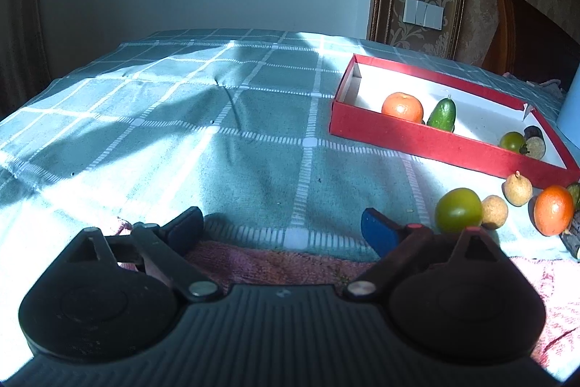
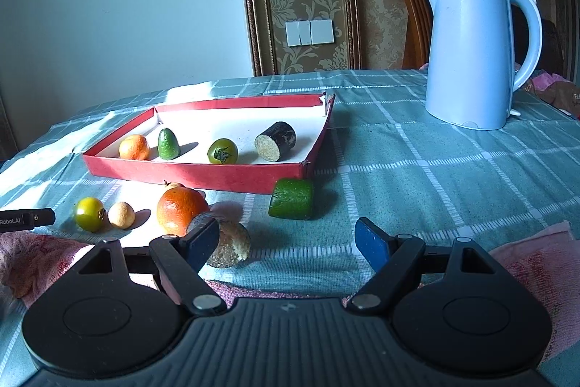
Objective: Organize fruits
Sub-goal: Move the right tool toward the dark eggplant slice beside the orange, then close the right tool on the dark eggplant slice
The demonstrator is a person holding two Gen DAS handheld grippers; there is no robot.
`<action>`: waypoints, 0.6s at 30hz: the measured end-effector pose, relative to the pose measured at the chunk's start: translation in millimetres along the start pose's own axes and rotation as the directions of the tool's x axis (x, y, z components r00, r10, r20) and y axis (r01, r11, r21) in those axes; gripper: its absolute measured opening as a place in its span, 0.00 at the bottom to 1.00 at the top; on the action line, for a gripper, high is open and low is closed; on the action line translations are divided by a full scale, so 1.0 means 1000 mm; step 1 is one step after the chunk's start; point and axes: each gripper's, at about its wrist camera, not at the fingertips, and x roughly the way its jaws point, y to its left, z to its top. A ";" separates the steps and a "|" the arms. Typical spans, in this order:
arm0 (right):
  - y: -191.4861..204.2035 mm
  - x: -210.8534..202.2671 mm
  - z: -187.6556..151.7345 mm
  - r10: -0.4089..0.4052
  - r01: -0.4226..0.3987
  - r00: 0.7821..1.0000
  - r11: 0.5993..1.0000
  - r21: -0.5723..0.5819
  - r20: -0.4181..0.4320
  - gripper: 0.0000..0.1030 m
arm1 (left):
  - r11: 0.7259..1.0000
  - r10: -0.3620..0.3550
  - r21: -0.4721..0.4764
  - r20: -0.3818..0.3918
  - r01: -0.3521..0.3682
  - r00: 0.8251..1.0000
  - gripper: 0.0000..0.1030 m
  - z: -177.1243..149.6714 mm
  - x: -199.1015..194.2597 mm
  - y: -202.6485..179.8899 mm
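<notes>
Four items are counted inside the red tray [image 2: 195,175]: one orange [image 2: 134,147], one green avocado [image 2: 168,144], one green tomato [image 2: 222,151] and one dark sugarcane piece [image 2: 275,141] lying on its side. On the checked tablecloth [image 2: 417,191] in front of the tray, six more items are counted: a second green tomato [image 2: 89,214], a small tan longan [image 2: 121,225], a larger orange [image 2: 181,209], another tan fruit [image 2: 173,185] mostly hidden behind it, a cut green cucumber piece [image 2: 291,198] and a second sugarcane piece [image 2: 232,243].

One pale blue kettle [image 2: 471,53] stands well apart to the right of the tray; "Midea" is read on it. "Robot.AI" is printed on the dark part at the left edge of the right wrist view.

The left gripper [image 1: 282,227] is seen with its jaws spread wide, nothing between them, over bare cloth beside the green tomato. The right gripper [image 2: 288,243] is likewise released and empty; its left finger [image 2: 201,242] overlaps the near sugarcane piece, though contact cannot be told.
</notes>
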 end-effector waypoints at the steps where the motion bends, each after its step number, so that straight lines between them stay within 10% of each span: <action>1: 0.003 -0.001 -0.001 0.011 -0.011 1.000 1.000 -0.013 -0.005 0.80 | 1.000 -0.004 -0.005 0.000 0.004 1.000 0.92 0.000 0.000 0.001; 15: 0.032 0.016 0.003 0.072 -0.077 0.996 0.992 -0.096 -0.054 0.80 | 0.999 0.010 0.035 -0.026 -0.009 1.000 0.96 0.000 0.005 -0.006; 18: 0.040 0.020 0.003 0.050 -0.059 0.996 0.991 -0.123 -0.070 0.61 | 0.999 0.001 0.040 -0.033 0.000 0.999 1.00 0.000 0.006 -0.007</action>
